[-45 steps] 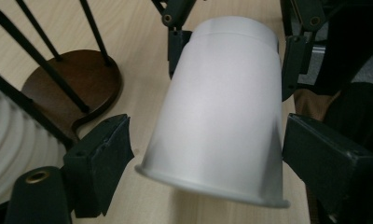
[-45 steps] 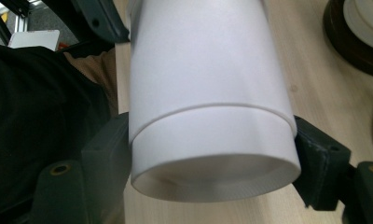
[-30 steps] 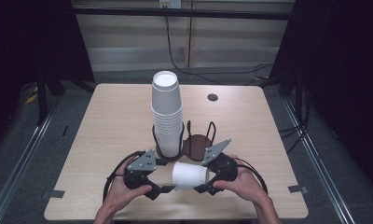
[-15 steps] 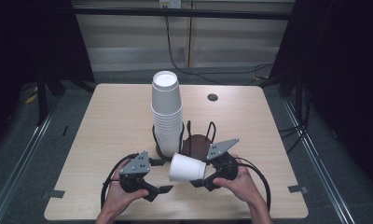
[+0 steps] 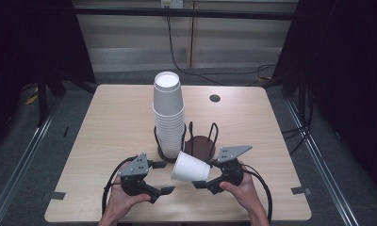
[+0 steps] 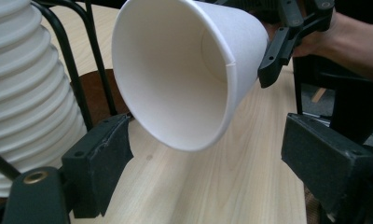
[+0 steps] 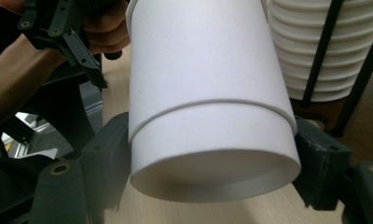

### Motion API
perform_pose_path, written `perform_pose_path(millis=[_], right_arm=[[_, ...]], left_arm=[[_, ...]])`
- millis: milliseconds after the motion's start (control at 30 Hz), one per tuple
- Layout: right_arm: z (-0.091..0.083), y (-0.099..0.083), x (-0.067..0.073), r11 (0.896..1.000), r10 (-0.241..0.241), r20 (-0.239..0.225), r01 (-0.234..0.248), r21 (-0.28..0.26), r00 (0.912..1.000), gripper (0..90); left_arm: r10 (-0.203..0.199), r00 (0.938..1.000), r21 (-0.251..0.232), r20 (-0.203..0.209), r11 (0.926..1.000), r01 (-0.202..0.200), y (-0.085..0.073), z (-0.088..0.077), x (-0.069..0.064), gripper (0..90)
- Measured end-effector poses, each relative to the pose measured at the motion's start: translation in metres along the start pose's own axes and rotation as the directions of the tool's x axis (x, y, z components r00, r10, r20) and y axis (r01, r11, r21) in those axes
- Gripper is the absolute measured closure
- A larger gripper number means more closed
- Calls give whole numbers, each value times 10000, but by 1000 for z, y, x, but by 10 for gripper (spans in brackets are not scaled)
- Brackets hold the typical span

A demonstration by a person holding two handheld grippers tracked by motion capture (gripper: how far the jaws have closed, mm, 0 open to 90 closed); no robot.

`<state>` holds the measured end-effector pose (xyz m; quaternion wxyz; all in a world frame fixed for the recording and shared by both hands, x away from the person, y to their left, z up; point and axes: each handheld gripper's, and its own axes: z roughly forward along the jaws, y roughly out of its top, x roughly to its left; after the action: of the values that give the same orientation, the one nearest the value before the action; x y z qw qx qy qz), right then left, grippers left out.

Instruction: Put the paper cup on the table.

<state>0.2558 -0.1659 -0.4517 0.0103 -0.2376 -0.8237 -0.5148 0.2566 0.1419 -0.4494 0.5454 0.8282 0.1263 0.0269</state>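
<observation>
Your right gripper [image 5: 203, 175] is clamped on a single white paper cup [image 5: 190, 166], its jaws closed only as far as the cup's narrow base end allows; in the right gripper view each black pad presses against the cup's side wall [image 7: 208, 93] near the bottom rim. The cup lies on its side, held above the wooden table [image 5: 111, 122] near its front edge, with its open mouth facing your left gripper [image 5: 164, 176]. The left gripper's jaws stand partly apart and hold nothing: in the left gripper view the cup's mouth [image 6: 175, 79] sits just ahead of and above the gap between them, with no pad pressing on its rim. Just behind the cup, the tall stack of white cups [image 5: 168, 113] stands upright in one ring of the black wire holder [image 5: 203, 139]; the holder's other ring shows its dark round base. In both gripper views the stack is cut off at the frame edge, so you see only its ribbed rims. Whether the left jaw's near corner brushes the cup's lower rim cannot be made out. The cup's base is hidden behind the right gripper in the high view.
</observation>
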Motion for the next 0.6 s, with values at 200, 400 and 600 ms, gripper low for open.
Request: perform_pose_path(millis=[200,400,600], right_arm=[[0,-4,1,9989,-15,-331,-1,-470,9995,239],[2,-4,5,9976,-466,-502,438,-545,9976,239],[7,-4,7,9968,-726,-626,703,-379,9954,239]], left_arm=[[-253,9996,-432,160,9987,259,-2,-2,0,158],[-362,9992,-881,146,9954,373,-4,-4,1,156],[-367,9982,-1051,477,9936,415,-4,-3,2,156]])
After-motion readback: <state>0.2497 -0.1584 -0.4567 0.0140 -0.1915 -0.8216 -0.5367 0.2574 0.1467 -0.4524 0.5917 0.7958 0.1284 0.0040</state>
